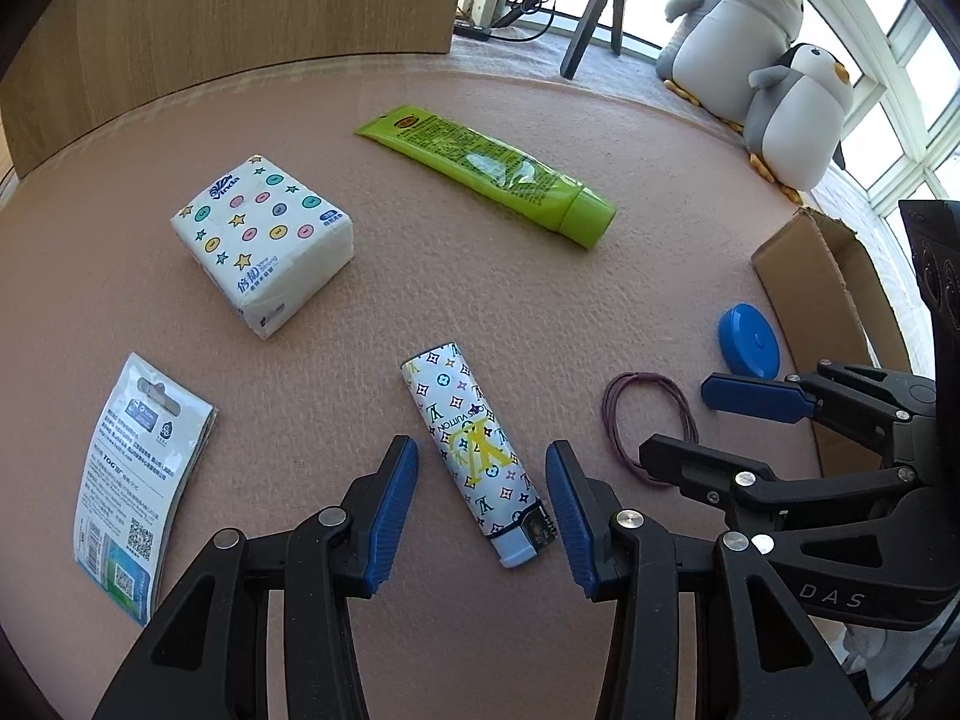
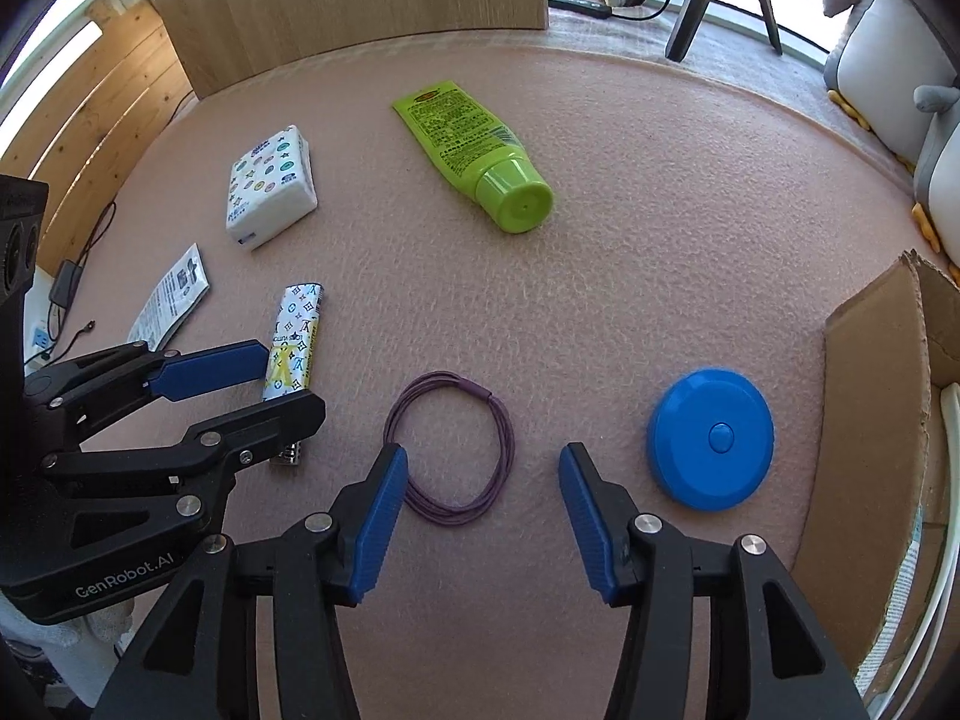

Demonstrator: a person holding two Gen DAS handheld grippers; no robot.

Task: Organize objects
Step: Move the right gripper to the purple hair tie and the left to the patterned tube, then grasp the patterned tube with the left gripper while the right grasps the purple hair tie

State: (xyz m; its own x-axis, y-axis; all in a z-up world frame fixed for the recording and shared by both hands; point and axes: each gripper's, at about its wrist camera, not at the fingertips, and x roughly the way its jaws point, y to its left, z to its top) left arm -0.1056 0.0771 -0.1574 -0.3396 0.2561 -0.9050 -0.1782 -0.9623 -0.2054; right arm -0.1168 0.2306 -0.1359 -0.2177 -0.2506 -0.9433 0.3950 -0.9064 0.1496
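your left gripper (image 1: 480,516) is spread wide, its blue pads either side of the patterned lighter (image 1: 474,456), which lies flat on the pink felt mat (image 1: 480,300) with its metal end toward you; neither pad touches it. over on your right, the right gripper (image 2: 480,516) is just as wide and holds nothing, and the purple hair tie (image 2: 450,441) lies on the mat just ahead of it, with the left pad (image 2: 378,522) over the loop's near edge. just right of that loop sits the round blue tape measure (image 2: 711,438), flat on the mat and close to the wall of the cardboard box (image 2: 870,420) at the mat's right edge. further out, the green tube (image 1: 486,171) lies on its side, cap pointing toward your right, well apart from everything else. the tissue pack (image 1: 264,240) rests left of centre, and the flat printed packet (image 1: 141,486) lies near the left edge, beside your left gripper. two plush penguins (image 1: 774,66) sit by the window beyond the mat, with a tripod (image 1: 600,0) next to them.
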